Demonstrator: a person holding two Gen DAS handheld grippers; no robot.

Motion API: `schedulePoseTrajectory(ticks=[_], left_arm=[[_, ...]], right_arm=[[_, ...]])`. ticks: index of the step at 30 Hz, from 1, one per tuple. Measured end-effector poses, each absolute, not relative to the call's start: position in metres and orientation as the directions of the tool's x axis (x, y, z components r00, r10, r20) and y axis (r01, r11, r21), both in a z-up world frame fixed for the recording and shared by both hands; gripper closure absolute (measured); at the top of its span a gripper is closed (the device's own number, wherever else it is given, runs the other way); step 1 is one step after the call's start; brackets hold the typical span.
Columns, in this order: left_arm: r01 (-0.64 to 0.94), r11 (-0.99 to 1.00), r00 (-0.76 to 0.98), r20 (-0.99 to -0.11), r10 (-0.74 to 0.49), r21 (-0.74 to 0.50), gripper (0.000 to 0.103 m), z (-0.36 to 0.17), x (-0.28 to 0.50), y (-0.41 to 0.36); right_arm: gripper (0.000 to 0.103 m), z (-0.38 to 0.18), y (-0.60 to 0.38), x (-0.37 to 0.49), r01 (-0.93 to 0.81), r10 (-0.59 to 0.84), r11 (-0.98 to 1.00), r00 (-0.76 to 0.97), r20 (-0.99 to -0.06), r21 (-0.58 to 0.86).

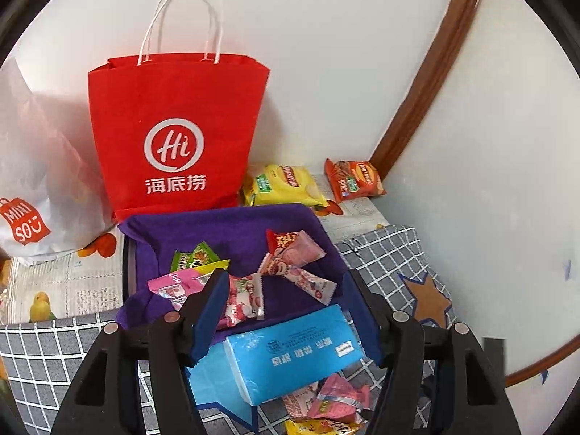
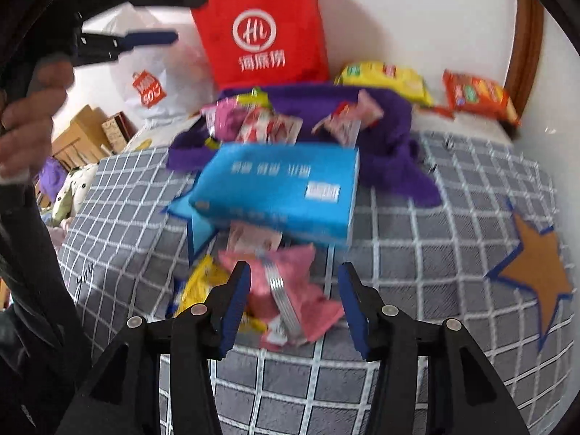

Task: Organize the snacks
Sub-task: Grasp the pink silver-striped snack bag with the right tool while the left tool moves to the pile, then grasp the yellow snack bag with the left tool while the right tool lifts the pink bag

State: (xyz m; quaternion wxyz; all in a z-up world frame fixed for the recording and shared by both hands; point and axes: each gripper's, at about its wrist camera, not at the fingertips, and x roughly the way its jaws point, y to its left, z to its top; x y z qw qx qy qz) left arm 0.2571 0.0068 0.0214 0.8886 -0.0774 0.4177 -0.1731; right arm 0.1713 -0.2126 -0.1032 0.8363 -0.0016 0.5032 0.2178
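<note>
Several snacks: sweets [image 1: 290, 268] lie gathered in the purple cloth bin [image 1: 232, 224], the collecting place.
Loose: pink packet [image 2: 290, 290] on bed [image 2: 435, 253].
Right gripper [image 2: 293, 304]: fingers spread, straddling packet for pickup.
Left gripper [image 1: 286, 311]: fingers spread, empty.

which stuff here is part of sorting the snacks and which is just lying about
Part of the job:
- purple bin holding small snack packets
- pink snack packet on the checked cloth, between the open right gripper fingers
- yellow packet beside it
- yellow chip bag, orange chip bag

Just lying about:
- red paper bag
- white plastic bag
- blue tissue pack
</note>
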Motion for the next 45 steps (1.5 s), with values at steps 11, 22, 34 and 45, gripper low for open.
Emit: schedulePoseTrajectory(ticks=[11, 22, 34, 45], left_arm=[[0.208, 0.937, 0.624, -0.7, -0.348, -0.28, 0.04, 0.031, 0.25, 0.015], [0.194, 0.965, 0.616, -0.744, -0.259, -0.175, 0.038, 0.027, 0.234, 0.006], [0.288, 0.943, 0.459, -0.839, -0.291, -0.169, 0.037, -0.073, 0.157, -0.004], [0.352, 0.907, 0.41, -0.833, -0.37, -0.23, 0.032, -0.112, 0.129, -0.026]], right_arm=[[0.046, -0.143, -0.187, 0.182, -0.406, 0.349, 0.892, 0.334, -0.876, 0.2], [0.058, -0.12, -0.229, 0.169, -0.356, 0.337, 0.918, 0.464, -0.819, 0.176], [0.058, -0.151, -0.285, 0.174, -0.164, 0.22, 0.975, 0.562, -0.797, 0.153], [0.057, -0.157, -0.278, 0.168, -0.185, 0.211, 0.975, 0.616, -0.759, 0.121]])
